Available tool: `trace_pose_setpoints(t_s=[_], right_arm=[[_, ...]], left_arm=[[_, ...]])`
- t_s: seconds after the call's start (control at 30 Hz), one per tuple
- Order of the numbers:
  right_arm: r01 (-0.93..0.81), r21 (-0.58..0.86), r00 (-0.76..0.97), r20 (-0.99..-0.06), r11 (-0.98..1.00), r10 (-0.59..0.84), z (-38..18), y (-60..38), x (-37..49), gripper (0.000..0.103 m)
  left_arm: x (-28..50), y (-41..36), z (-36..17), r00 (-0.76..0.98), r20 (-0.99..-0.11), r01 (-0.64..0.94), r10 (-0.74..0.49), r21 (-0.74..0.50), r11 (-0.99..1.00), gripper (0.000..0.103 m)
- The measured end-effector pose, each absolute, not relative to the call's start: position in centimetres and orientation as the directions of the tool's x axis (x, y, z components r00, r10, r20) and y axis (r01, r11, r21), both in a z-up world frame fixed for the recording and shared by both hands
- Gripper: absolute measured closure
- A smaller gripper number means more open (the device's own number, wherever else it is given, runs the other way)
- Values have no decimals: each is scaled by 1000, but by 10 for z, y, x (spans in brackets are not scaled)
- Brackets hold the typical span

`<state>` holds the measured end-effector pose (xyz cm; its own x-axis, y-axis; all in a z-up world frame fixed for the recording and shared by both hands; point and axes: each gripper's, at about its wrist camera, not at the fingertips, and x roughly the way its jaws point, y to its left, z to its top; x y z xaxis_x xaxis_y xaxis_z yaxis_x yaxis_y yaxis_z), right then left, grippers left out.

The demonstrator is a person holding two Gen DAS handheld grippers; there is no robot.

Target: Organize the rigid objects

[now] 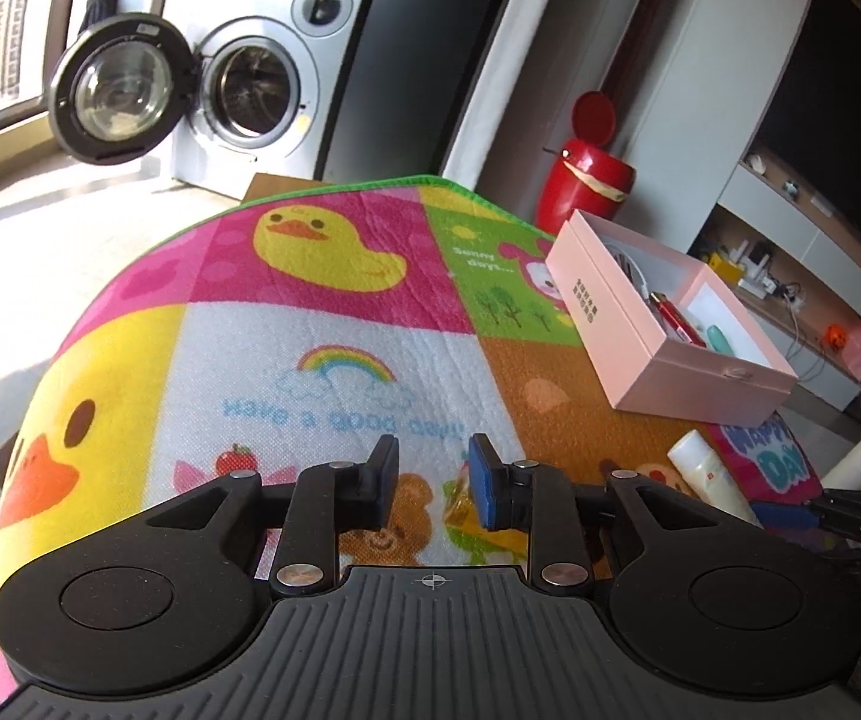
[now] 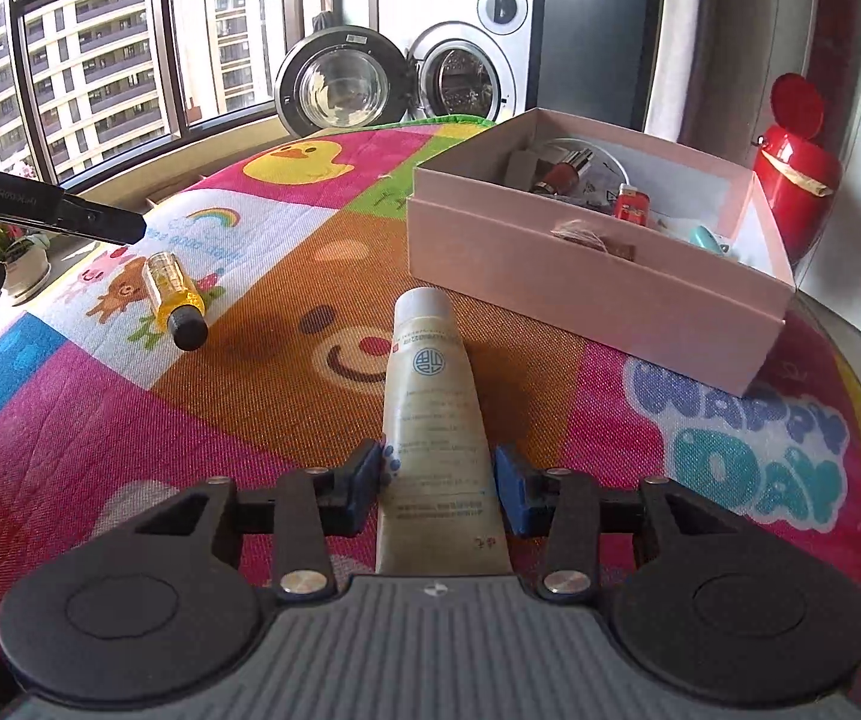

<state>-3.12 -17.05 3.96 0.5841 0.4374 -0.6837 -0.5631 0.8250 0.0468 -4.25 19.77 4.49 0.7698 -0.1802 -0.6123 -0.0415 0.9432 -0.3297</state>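
A cream tube [image 2: 436,414] lies on the colourful mat [image 2: 190,420], cap end toward the pink box [image 2: 598,282]. My right gripper [image 2: 442,474] has its jaws around the tube's lower half, pads close to its sides, with a small gap on the right. My left gripper [image 1: 433,474] is open and empty, just above a small yellow bottle with a black cap [image 2: 175,294], part of which shows behind its right pad [image 1: 460,504]. The tube also shows in the left wrist view [image 1: 700,468]. The pink box [image 1: 670,330] holds several small items.
A red bin [image 2: 796,174] stands behind the box. A washing machine [image 2: 460,78] with its door open is beyond the mat's far edge. A window and plant pot [image 2: 28,264] are at the left. Shelves [image 1: 790,276] are at the right.
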Motion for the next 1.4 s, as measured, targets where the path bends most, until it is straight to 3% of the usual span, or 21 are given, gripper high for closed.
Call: trace_pose_setpoints(t_s=[0.07, 0.13, 0.2, 0.57, 0.8, 1.07, 1.23, 1.33, 1.4], right_arm=[[-555, 63, 595, -667, 830, 448, 37, -172, -33, 54], [-558, 63, 600, -659, 827, 454, 36, -166, -34, 39], [-571, 12, 614, -658, 821, 436, 34, -157, -38, 32], [-580, 71, 587, -654, 811, 477, 34, -161, -34, 28], [-575, 55, 595, -657, 816, 463, 34, -158, -34, 28], [-574, 51, 597, -657, 817, 460, 33, -157, -34, 27], [-573, 55, 598, -654, 818, 463, 32, -158, -34, 27], [-573, 51, 600, -654, 818, 461, 33, -158, -34, 27], [-572, 47, 602, -654, 819, 458, 32, -157, -34, 27]], left_arm=[[-41, 205, 40, 768, -609, -61, -198, -377, 924, 75], [-37, 206, 34, 761, -610, -54, -222, -401, 915, 75], [-35, 207, 31, 756, -604, -47, -252, -434, 900, 75], [-36, 178, 19, 761, -608, -110, -226, -465, 879, 72], [-40, 156, 22, 738, -621, -37, -265, -429, 903, 71], [-60, 163, 48, 749, -655, -155, -99, -319, 935, 72], [-59, 166, 40, 697, -678, -142, -231, -447, 883, 72], [-46, 153, 32, 691, -692, -160, -208, -427, 890, 72], [-37, 145, 30, 700, -688, -150, -190, -402, 903, 66]])
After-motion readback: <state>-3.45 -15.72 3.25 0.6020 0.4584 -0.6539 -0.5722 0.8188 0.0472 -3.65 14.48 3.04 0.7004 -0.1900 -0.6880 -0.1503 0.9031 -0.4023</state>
